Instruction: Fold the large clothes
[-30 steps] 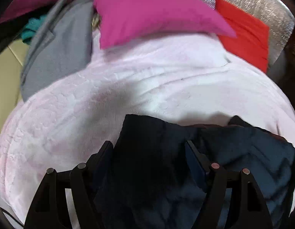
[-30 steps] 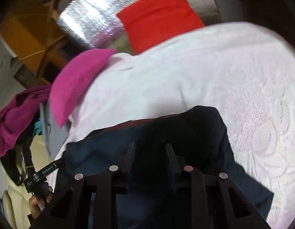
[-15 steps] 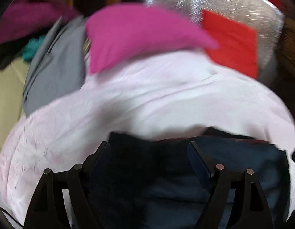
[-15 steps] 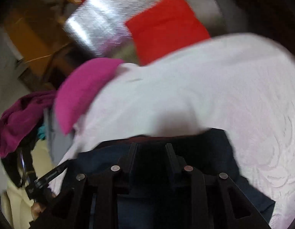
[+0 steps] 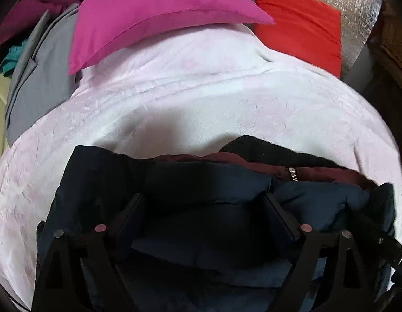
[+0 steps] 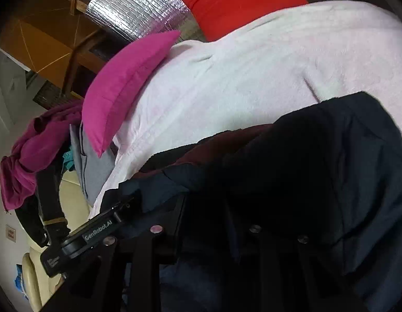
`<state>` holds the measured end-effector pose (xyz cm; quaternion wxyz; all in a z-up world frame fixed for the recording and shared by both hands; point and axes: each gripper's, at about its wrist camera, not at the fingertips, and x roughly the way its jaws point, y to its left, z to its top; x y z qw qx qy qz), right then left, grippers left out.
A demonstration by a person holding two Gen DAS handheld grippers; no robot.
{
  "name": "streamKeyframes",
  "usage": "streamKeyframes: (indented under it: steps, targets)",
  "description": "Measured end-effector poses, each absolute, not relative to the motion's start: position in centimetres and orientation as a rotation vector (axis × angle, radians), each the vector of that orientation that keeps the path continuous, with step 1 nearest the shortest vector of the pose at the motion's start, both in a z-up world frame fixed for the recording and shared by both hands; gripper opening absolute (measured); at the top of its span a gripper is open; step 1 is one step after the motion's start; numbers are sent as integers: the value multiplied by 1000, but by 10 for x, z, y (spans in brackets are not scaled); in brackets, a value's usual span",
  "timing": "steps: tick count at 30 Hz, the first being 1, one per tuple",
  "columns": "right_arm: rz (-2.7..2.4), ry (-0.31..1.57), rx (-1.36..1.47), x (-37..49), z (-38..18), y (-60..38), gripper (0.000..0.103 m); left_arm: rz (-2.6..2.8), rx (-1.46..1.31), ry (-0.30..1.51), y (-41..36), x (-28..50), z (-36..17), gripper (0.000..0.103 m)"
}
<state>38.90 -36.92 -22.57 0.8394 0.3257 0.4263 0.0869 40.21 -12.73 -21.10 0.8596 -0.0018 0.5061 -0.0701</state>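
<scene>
A dark navy jacket [image 5: 201, 182] with maroon lining [image 5: 227, 160] and a zipper pull [image 5: 292, 174] lies bunched on a pale pink bedspread [image 5: 201, 96]. My left gripper [image 5: 203, 200] stands over it. Its jaws are wide and opening, and jacket cloth lies loose between them, free of the pads. In the right wrist view, my right gripper [image 6: 205, 202] has its jaws close together, shut on a fold of the navy jacket [image 6: 331, 169]. That fold hides its fingertips. The left gripper's labelled body [image 6: 94, 234] shows at the jacket's left end.
A magenta pillow [image 5: 154, 18] and a red pillow [image 5: 299, 20] lie at the far side of the bedspread against a silver foil sheet [image 6: 133, 7]. Grey [image 5: 39, 78], purple [image 6: 32, 143] and teal clothes are heaped at the left. A wooden frame [image 6: 76, 39] stands behind.
The left jaws have spread wider. Both views have shifted over the jacket; its maroon lining and zipper now show, and the left gripper's body sits closer in the right wrist view.
</scene>
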Motion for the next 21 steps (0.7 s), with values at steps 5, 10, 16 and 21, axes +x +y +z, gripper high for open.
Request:
streamKeyframes:
  steps: [5, 10, 16, 21]
  targets:
    - [109, 830, 597, 353, -186, -380, 43, -155, 40, 1019, -121, 384, -186, 90]
    - [34, 865, 545, 324, -181, -392, 54, -152, 155, 945, -118, 340, -177, 90]
    - [25, 1011, 600, 343, -237, -394, 53, -171, 179, 1017, -120, 331, -216, 94]
    - [25, 958, 609, 326, -222, -395, 53, -171, 137, 1033, -112, 331, -206, 96]
